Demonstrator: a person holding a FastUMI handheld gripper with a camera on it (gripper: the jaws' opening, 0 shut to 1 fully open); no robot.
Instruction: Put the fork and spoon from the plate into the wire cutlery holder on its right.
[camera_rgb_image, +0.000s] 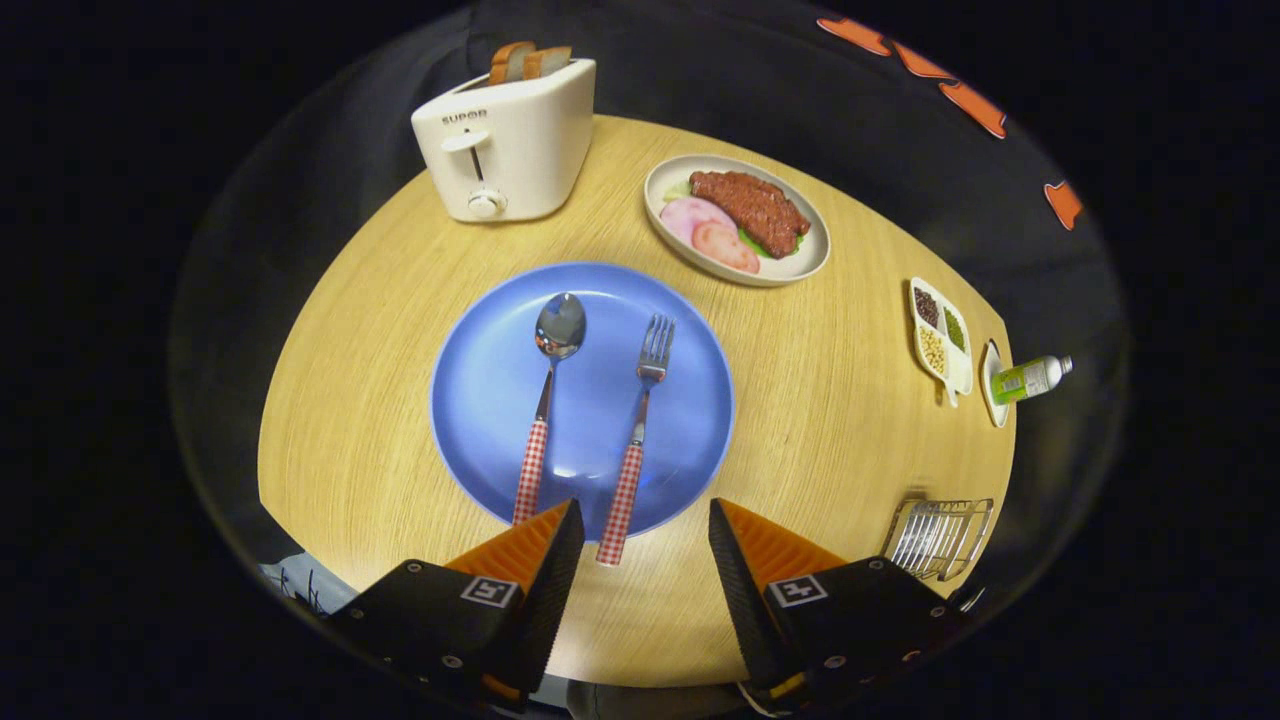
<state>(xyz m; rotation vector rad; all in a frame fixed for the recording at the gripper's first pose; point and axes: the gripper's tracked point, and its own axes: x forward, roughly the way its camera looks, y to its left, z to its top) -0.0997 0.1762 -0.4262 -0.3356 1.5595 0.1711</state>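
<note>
Fork (640, 430) and spoon (548, 400) side by side on the blue plate (480, 400), mid-bench, just ahead of the gripper (646, 540). Long axes nearly parallel, running near to far: checked handles toward the jaws, bowl and tines pointing away. Fork handle end jutting over the plate's near rim, lying in the gap between the two fingers, closer to the left one, apparently untouched. Spoon handle end just beside the left fingertip, partly hidden behind it.

Jaws spread wide, gripping nothing; plain wooden bench (820, 420) visible between the fingers.

Wire cutlery holder (938, 538) to the right of the plate, near the bench's near-right edge, just beyond the right finger; seemingly holding no cutlery yet.

Neither utensil moved so far, by the look of it. Fork the likelier first pick: handle already within the gap, so a short advance and a squeeze across the handle's width, then a carry rightward to the holder. Risk worth noting: thin handle lying flat on the plate, prone to slipping out of a shallow pinch.

Farther off: toaster (505, 140), oval dish of meat (735, 220), small divided tray (940, 335).
</note>
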